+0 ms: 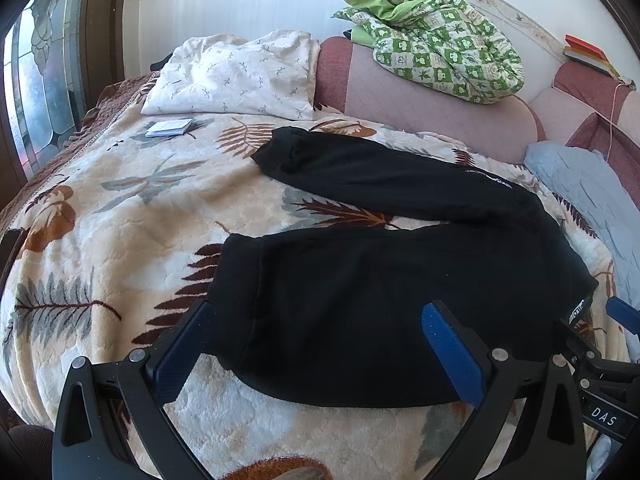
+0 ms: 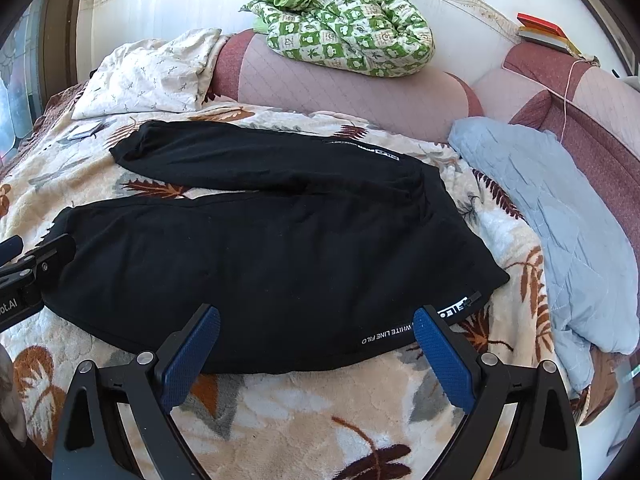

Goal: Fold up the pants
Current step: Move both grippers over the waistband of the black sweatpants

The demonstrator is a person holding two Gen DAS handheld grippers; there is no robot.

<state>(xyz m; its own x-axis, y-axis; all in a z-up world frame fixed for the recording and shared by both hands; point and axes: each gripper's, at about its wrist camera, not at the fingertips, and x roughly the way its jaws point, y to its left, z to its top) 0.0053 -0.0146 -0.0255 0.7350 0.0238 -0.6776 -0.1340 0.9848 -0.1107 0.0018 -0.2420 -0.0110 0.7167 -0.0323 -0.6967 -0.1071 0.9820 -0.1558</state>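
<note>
Black pants (image 1: 400, 300) lie flat on a leaf-patterned blanket (image 1: 120, 220), the two legs spread in a V with cuffs to the left and waistband to the right. My left gripper (image 1: 318, 306) is open, just above the near leg by its cuff, with nothing pinched. In the right wrist view the pants (image 2: 260, 260) fill the middle. My right gripper (image 2: 318, 311) hangs open over their near edge beside the white lettering and label at the waist corner. Each gripper shows at the edge of the other's view: the right gripper (image 1: 596, 326) and the left gripper (image 2: 36, 246).
A white pillow (image 1: 232, 76) and a small booklet (image 1: 170, 127) lie at the far left. A green patterned quilt (image 1: 432, 44) sits on the pink padded headboard (image 1: 420, 108). A light blue blanket (image 2: 560, 232) lies right of the pants. Books (image 2: 540, 30) rest at far right.
</note>
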